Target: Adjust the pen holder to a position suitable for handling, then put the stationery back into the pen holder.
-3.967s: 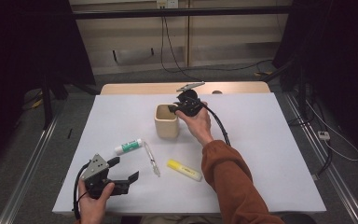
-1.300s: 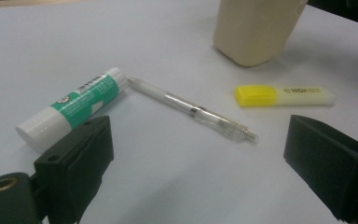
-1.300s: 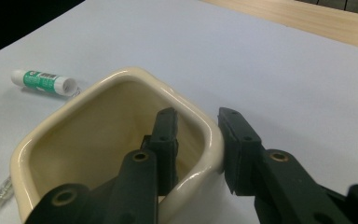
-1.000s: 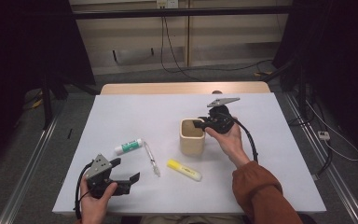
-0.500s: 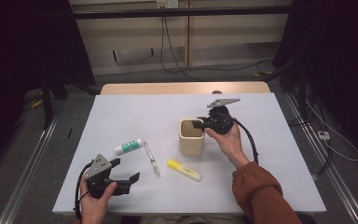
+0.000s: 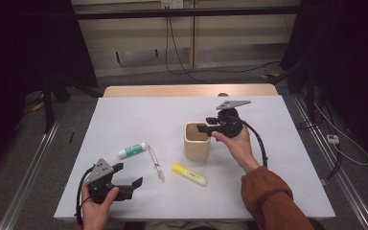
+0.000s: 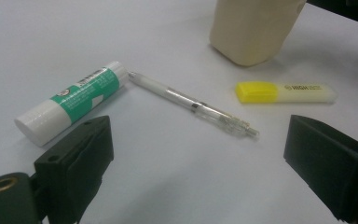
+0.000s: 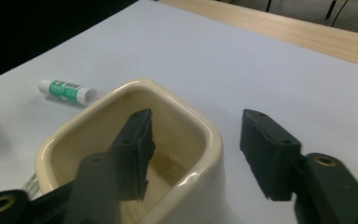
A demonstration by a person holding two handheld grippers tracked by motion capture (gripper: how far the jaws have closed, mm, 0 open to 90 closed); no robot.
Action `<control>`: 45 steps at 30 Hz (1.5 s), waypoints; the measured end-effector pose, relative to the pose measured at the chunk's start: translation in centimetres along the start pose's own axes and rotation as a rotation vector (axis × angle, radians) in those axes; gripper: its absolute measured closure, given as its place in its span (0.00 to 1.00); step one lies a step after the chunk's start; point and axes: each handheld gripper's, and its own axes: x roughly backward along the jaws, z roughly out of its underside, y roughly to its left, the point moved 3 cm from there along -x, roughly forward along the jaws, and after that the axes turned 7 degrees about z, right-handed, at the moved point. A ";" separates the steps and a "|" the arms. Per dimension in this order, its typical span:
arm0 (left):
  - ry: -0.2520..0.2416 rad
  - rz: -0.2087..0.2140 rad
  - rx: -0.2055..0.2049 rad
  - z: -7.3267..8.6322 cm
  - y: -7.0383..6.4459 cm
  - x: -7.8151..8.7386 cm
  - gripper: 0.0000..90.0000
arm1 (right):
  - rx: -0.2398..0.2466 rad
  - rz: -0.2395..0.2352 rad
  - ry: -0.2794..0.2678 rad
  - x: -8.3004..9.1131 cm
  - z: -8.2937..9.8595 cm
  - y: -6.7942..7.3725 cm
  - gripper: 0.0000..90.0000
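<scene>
Right gripper view: right tongs (image 8: 193,154) straddle the cup (image 8: 186,140) wall, spread, releasing; left tongs (image 7: 200,172), spread, should next pinch the pen (image 7: 193,105) at twelve o'clock.

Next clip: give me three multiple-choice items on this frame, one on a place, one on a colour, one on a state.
1. Where is the right claw? A) straddling the wall of the cup B) on the glue stick C) off the table
2. The highlighter is: A) blue B) yellow C) red
3. The left claw is: A) shut on the pen B) open, holding nothing C) shut on the highlighter

Key: 1 A, one jaw is inside the cup and one outside; 2 B, cap and body show yellow; 3 B, its jaws stand wide apart with bare table between them.
</scene>
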 end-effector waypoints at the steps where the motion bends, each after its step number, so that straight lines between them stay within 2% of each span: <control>1: 0.000 -0.002 0.003 0.0 0.1 0.0 0.09 | -0.003 0.005 -0.015 0.2 0.0 -0.1 0.44; 3: 0.002 0.000 0.003 0.0 0.1 0.0 0.09 | -0.004 0.031 -0.034 0.6 0.0 -0.3 0.38; 6: 0.005 0.002 -0.007 -0.1 0.0 0.0 0.09 | -0.012 0.051 -0.031 0.8 0.4 -0.8 0.22; 11: 0.003 -0.003 -0.008 -0.1 -0.1 0.1 0.09 | -0.019 0.060 -0.069 2.0 0.9 -1.2 0.10; 13: -0.004 -0.006 -0.003 -0.1 -0.1 0.1 0.09 | -0.030 0.073 -0.091 2.7 1.0 -1.2 0.11; 16: -0.006 -0.008 -0.006 -0.1 -0.2 0.2 0.09 | -0.016 0.098 -0.095 3.4 1.5 -1.2 0.11; 19: -0.006 -0.009 -0.006 -0.1 -0.2 0.2 0.09 | -0.018 0.105 -0.077 3.8 2.2 -1.3 0.12; 21: -0.002 -0.009 -0.006 -0.1 -0.2 0.2 0.09 | -0.025 0.138 -0.068 4.0 2.4 -1.5 0.13; 24: 0.001 -0.010 -0.012 -0.1 -0.2 0.3 0.09 | -0.028 0.127 -0.081 4.4 2.6 -1.5 0.12; 28: -0.005 -0.007 -0.007 -0.1 0.0 0.2 0.09 | -0.002 0.154 -0.070 4.9 3.3 -1.4 0.11; 34: -0.011 0.008 -0.012 0.0 0.0 0.2 0.08 | -0.011 0.163 -0.073 5.5 5.1 -1.3 0.10; 37: -0.038 0.016 -0.013 -0.1 -0.1 0.4 0.06 | -0.012 0.169 -0.076 5.9 6.0 -1.2 0.11; 40: -0.038 0.005 -0.034 -0.3 -0.3 0.5 0.06 | 0.007 0.218 -0.081 6.4 6.8 -1.1 0.13; 42: -0.037 0.013 -0.039 -0.4 -0.2 0.6 0.06 | 0.015 0.219 -0.091 6.9 7.4 -1.0 0.11; 45: -0.033 0.021 -0.044 -0.6 -0.1 0.6 0.07 | 0.003 0.194 -0.081 7.6 8.2 -0.8 0.10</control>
